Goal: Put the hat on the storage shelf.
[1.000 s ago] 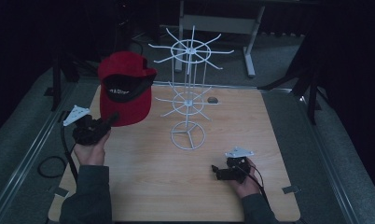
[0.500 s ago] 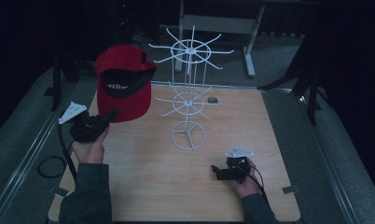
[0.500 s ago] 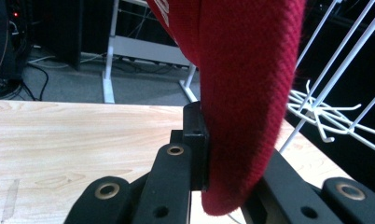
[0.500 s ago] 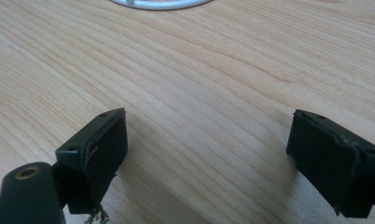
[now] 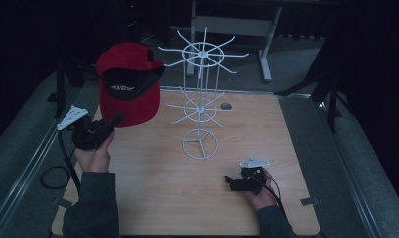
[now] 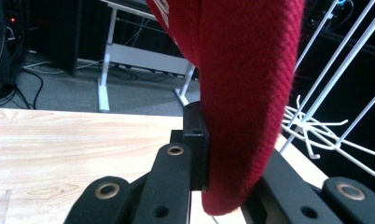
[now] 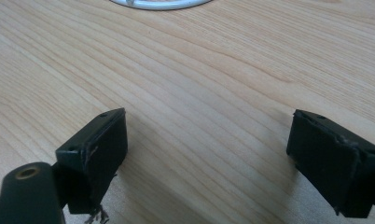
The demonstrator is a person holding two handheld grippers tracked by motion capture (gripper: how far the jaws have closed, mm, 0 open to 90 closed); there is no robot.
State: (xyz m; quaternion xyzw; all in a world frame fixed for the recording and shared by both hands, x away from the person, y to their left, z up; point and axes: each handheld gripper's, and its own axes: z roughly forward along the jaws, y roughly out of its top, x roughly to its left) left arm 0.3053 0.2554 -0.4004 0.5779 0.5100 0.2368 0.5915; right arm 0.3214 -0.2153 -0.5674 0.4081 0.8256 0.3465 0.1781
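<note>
Cap [image 5: 129, 84], red with a dark underside to its brim, hangs in the air above the table's far-left corner, clamped at its lower edge by the left gripper [image 5: 113, 120]. The table [image 5: 153, 198], a pale wood board, runs to grey floor on both sides, with a metal rail along the left edge and dark desk legs beyond the far edge. Its near half lies bare between the two hands, leaving broad room to move there.

A white wire rack [image 5: 201, 99] stands on a ring base near the middle, two tiers of hooks fanning outward. The cap's right side sits just beside the upper hooks; whether they touch cannot be told. A small dark object [image 5: 226, 105] lies on the wood behind the rack.

In the left gripper view, the jaws are pressed together on the red fabric [image 6: 241, 102], the rack's white wires [image 6: 316, 135] close at the right.

The right gripper [image 5: 233, 182] rests low near the table's near-right area, well apart from the rack's base. In the right gripper view its jaws stand wide apart over bare wood [image 7: 209, 116], holding nothing, the rack's base ring [image 7: 160, 4] at the top edge.
</note>
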